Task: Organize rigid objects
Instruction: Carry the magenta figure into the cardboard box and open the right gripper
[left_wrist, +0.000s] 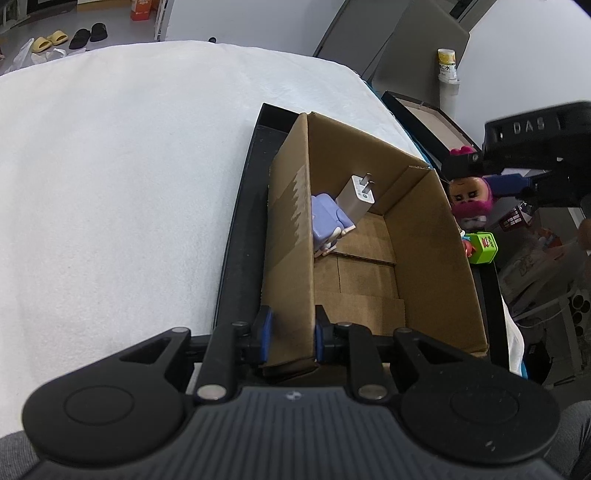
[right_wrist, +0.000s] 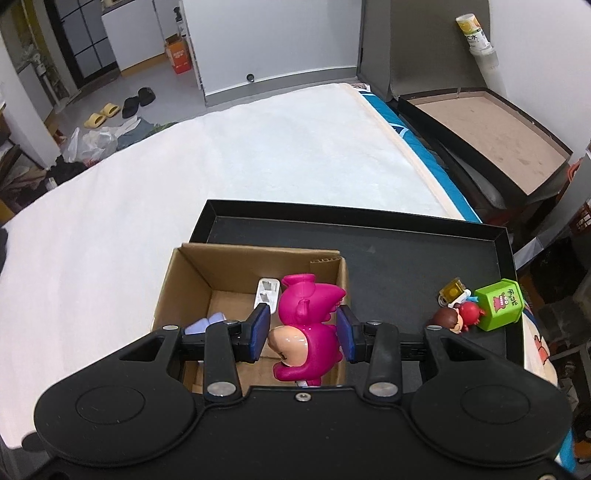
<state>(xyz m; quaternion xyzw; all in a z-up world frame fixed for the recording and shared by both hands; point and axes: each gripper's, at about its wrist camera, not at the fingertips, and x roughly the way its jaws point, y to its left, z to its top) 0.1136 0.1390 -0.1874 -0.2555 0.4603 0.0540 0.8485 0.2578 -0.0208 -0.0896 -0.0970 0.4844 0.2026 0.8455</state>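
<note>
In the left view, our left gripper (left_wrist: 291, 336) is pinching the cardboard box (left_wrist: 424, 236) wall, jaws nearly shut. In the right view, our right gripper (right_wrist: 303, 330) is holding the pink doll (right_wrist: 306, 325) above the box, seemingly gripped, jaws partly open.

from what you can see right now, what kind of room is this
Probably a bedroom in a lived-in home: the work happens on a mattress under a white blanket, slippers lie on the floor beyond it, and bags and clothes sit heaped by the bedside.
</note>
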